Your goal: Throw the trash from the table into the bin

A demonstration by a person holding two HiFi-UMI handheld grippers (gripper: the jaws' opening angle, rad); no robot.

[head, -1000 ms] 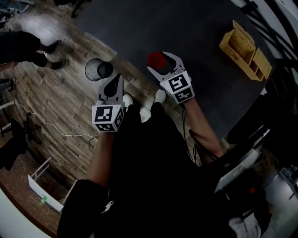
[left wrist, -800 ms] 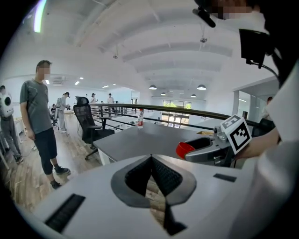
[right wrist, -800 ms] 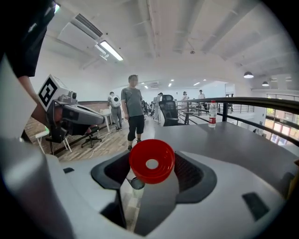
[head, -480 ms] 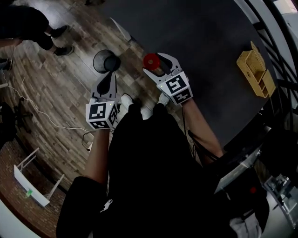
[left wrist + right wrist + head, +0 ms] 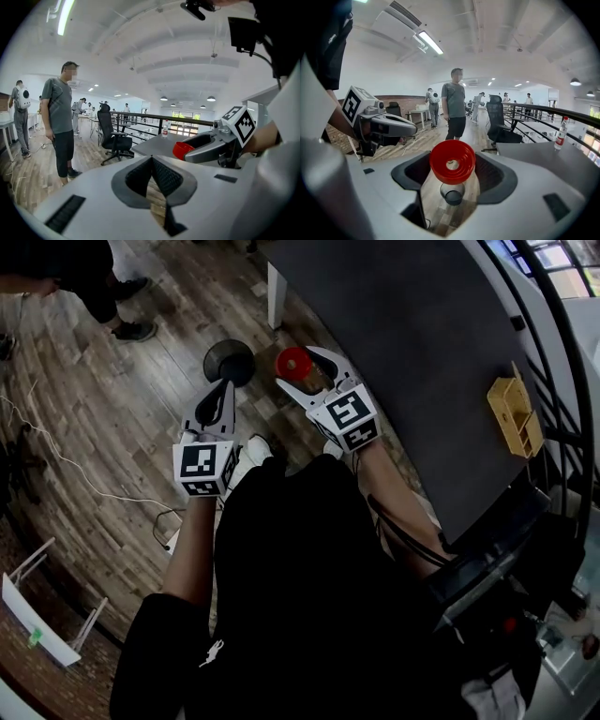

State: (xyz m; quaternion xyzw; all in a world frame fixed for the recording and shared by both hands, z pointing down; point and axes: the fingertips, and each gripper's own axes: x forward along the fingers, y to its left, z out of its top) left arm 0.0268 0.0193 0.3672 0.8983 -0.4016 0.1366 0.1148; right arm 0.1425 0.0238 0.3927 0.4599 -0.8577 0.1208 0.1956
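A person [image 5: 58, 117] stands far to the left on the wood floor [image 5: 112, 446]. The left gripper [image 5: 226, 390] is clenched tight with nothing in it. Just past its tip, the round dark bin [image 5: 230, 360] stands on the floor. To the right of the bin, the right gripper [image 5: 296, 367] is grasping a red cup [image 5: 292, 360] by its sides, up in the air near the corner of the bench [image 5: 403, 352]. In the right gripper view, the bin shows under the red cup. The dark bench fills the right side, and a yellow box [image 5: 514, 416] sits on it, far from the red cup.
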